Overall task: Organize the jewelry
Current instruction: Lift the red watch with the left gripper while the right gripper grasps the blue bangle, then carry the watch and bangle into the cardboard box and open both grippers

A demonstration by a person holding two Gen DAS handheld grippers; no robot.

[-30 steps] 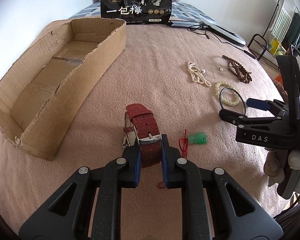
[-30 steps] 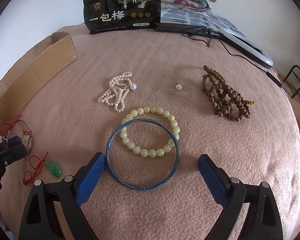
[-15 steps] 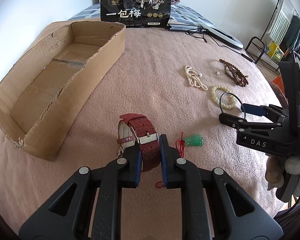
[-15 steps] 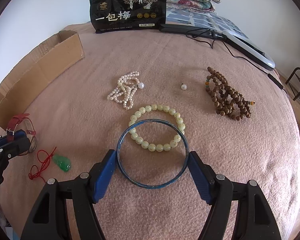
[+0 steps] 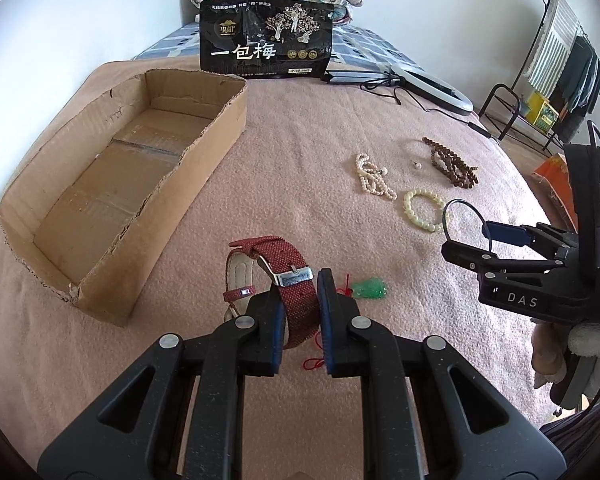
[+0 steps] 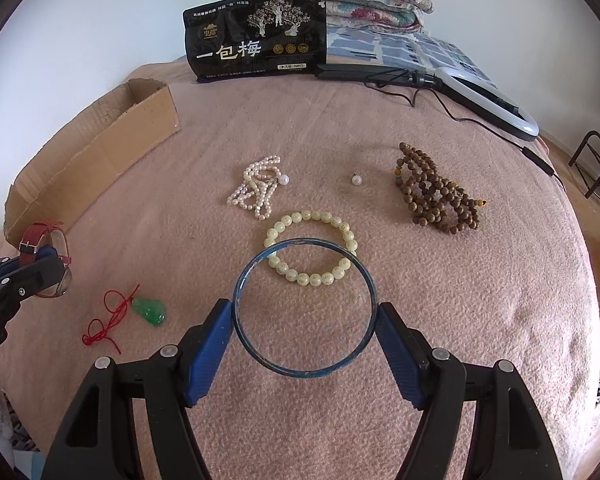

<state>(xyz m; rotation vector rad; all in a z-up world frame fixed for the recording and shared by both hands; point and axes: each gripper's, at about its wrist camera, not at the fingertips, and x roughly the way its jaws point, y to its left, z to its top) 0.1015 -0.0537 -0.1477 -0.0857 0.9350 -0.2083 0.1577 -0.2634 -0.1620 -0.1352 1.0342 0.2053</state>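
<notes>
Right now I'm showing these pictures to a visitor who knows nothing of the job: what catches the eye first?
Probably the two held pieces: the left gripper clamps a red-strapped watch beside the empty cardboard box, and the right gripper holds a blue bangle by its sides. Beyond the bangle, on the pink blanket, lie a pale bead bracelet, pearls and brown beads.

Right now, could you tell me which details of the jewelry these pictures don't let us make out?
- Watch face: in the left wrist view the strap and the left claw cover it; in the right wrist view it is too small.
- Writing on the pale bead bracelet: too small to read in either view.
- Red cord of the green pendant: partly behind the left claw's fingers.
- Bangle: lifted or resting, unclear.
</notes>
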